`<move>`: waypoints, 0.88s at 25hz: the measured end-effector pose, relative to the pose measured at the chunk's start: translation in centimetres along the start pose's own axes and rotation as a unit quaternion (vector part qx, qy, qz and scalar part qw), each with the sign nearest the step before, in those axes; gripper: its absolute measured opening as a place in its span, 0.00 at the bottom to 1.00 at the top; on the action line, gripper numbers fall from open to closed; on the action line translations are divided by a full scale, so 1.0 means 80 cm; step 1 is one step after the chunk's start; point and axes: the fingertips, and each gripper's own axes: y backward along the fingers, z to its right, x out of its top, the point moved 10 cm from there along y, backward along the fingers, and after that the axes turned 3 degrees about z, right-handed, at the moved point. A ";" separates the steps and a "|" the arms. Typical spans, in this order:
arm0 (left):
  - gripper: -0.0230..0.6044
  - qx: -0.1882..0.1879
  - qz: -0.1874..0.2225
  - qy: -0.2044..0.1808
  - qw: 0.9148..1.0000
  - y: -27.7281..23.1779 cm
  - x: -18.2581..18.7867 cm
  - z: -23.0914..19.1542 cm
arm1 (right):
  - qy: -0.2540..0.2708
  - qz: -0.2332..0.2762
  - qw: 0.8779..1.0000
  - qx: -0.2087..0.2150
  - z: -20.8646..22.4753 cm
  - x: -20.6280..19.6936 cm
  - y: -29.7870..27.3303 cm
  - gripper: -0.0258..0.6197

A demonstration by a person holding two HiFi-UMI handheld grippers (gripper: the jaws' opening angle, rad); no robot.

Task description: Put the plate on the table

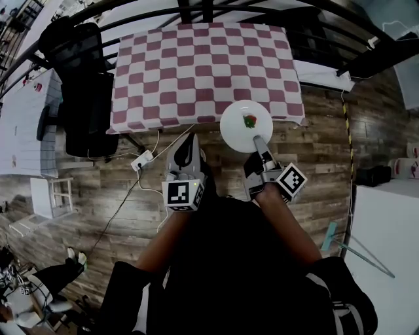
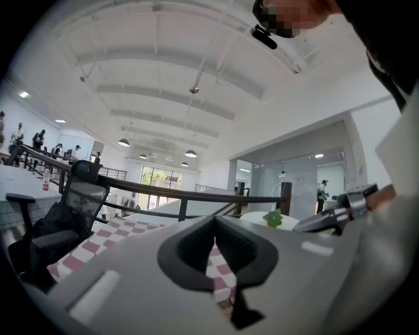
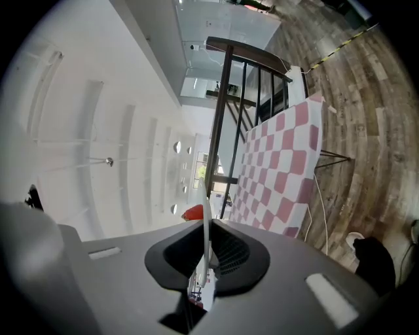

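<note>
A white plate (image 1: 239, 123) with a red and green strawberry-like piece (image 1: 250, 121) on it hangs over the wooden floor, just off the near right corner of the table (image 1: 203, 65), which wears a pink and white checked cloth. My right gripper (image 1: 258, 139) is shut on the plate's near rim. In the right gripper view the plate (image 3: 205, 196) stands edge-on between the jaws of the right gripper (image 3: 206, 226). My left gripper (image 1: 188, 139) is beside it on the left, shut with nothing in it, and its jaws point at the table. From the left gripper (image 2: 215, 226) I see the plate (image 2: 256, 221) to the right.
A black office chair (image 1: 82, 85) stands at the table's left side. A power strip (image 1: 142, 160) with cables lies on the floor near the table's front left leg. A dark railing (image 1: 196, 10) runs behind the table. A white counter (image 1: 386, 248) is at right.
</note>
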 end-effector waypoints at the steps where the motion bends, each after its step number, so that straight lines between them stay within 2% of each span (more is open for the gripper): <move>1: 0.05 -0.002 0.000 0.001 1.000 -0.011 0.004 -0.011 | 0.000 -0.002 1.000 0.000 -0.004 0.000 -0.015 0.07; 8: 0.05 -0.019 0.005 0.013 1.000 -0.089 0.024 -0.091 | -0.001 -0.009 1.000 0.002 -0.039 -0.012 -0.130 0.07; 13: 0.05 -0.022 0.000 0.021 1.000 -0.121 0.027 -0.152 | -0.009 -0.006 1.000 0.005 -0.061 -0.033 -0.201 0.06; 18: 0.05 -0.025 -0.009 0.030 0.999 -0.143 0.029 -0.198 | -0.012 -0.006 1.000 -0.002 -0.072 -0.053 -0.247 0.06; 22: 0.05 -0.023 0.008 0.029 0.999 -0.160 0.027 -0.220 | 0.003 -0.006 1.000 -0.015 -0.076 -0.056 -0.265 0.06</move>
